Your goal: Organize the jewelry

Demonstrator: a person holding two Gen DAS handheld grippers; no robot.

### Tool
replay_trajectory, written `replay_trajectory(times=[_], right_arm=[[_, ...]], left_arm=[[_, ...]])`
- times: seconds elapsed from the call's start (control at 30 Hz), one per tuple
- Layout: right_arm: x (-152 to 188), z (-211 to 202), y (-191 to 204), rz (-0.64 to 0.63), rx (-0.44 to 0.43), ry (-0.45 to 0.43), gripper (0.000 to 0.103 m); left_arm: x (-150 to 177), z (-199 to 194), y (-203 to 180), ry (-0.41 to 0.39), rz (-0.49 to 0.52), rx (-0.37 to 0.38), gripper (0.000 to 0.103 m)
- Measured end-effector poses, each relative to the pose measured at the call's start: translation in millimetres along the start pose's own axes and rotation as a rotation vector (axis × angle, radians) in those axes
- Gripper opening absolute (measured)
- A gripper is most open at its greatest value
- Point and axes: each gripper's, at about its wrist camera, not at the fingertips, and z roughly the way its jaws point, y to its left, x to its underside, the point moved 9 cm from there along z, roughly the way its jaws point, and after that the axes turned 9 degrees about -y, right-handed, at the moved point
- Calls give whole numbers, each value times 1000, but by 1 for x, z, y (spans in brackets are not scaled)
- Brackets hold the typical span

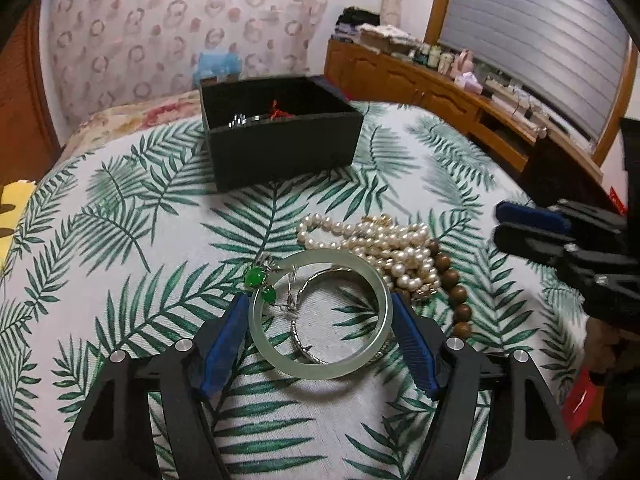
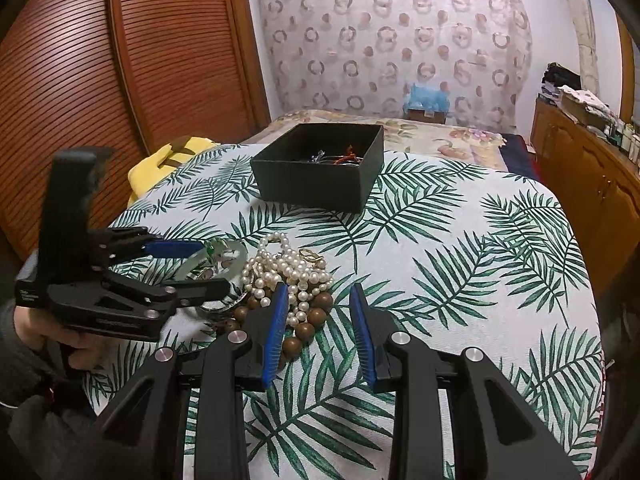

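Observation:
A pale green jade bangle (image 1: pixel 320 312) lies on the leaf-print cloth between the blue pads of my left gripper (image 1: pixel 320 300), which touch its two sides. A silver bangle (image 1: pixel 308 344) and a green-stone chain (image 1: pixel 260 282) lie inside and beside it. Pearl strands (image 1: pixel 384 244) and brown wooden beads (image 1: pixel 454 292) lie just right of it. A black box (image 1: pixel 280 136) holding some jewelry stands further back. My right gripper (image 2: pixel 320 300) is open and empty, just right of the pearl strands (image 2: pixel 288 272) and the wooden beads (image 2: pixel 308 320).
The leaf-print cloth (image 2: pixel 460 260) covers a bed. A yellow cloth (image 2: pixel 160 164) lies at its far left edge. A wooden cabinet (image 2: pixel 592 168) with clutter stands on the right, and a slatted wooden door (image 2: pixel 80 80) on the left.

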Motion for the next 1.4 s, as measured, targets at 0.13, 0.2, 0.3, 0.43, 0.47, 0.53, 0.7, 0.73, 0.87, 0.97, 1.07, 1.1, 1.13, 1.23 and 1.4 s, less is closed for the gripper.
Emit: replay_trajectory(times=[0.13,0.2,0.3,0.43,0.47,0.53,0.7,0.73,0.87,0.97,1.07,1.1,1.13,1.23,1.4], right_arm=[[-1,5,6,-8,-6,2,34],[-2,7,10,-13,-11,1,34],[-5,9,18,-24,-21,-1,34],[-9,12,28,-42,-33,0,34],[-10,13,31,-47,-37,1,34],[-14,18,38,-60,-50,4,34],[-20,39,61,-93,-92,25,34],[-21,45,68,-104,-100,32,34],[-23,68,97,-161,-151,62,32],[-21,84,112,-198,-173,96,24],[-17,101,122,-235,-180,138,18],[-16,104,124,-243,-181,144,18],[-15,107,125,-249,-183,150,18],[-14,115,128,-266,-187,173,18],[-5,124,132,-324,-169,207,17]], left_arm=[[-12,-27,-3,-58,12,18,68],[-15,-37,-4,-76,11,25,68],[-21,-52,-1,-104,13,24,68],[-26,-64,5,-134,18,0,68],[-27,-67,8,-140,17,-8,68],[-28,-72,15,-150,8,-22,68],[-26,-85,38,-168,-10,-64,68],[-25,-87,44,-170,-14,-75,68],[-20,-95,62,-180,-29,-114,68],[-16,-99,74,-182,-40,-133,68],[-14,-101,82,-183,-50,-145,68],[-13,-102,84,-183,-52,-148,68],[-12,-103,86,-183,-54,-149,68],[-10,-104,90,-181,-57,-153,68],[-8,-101,94,-174,-60,-157,68]])
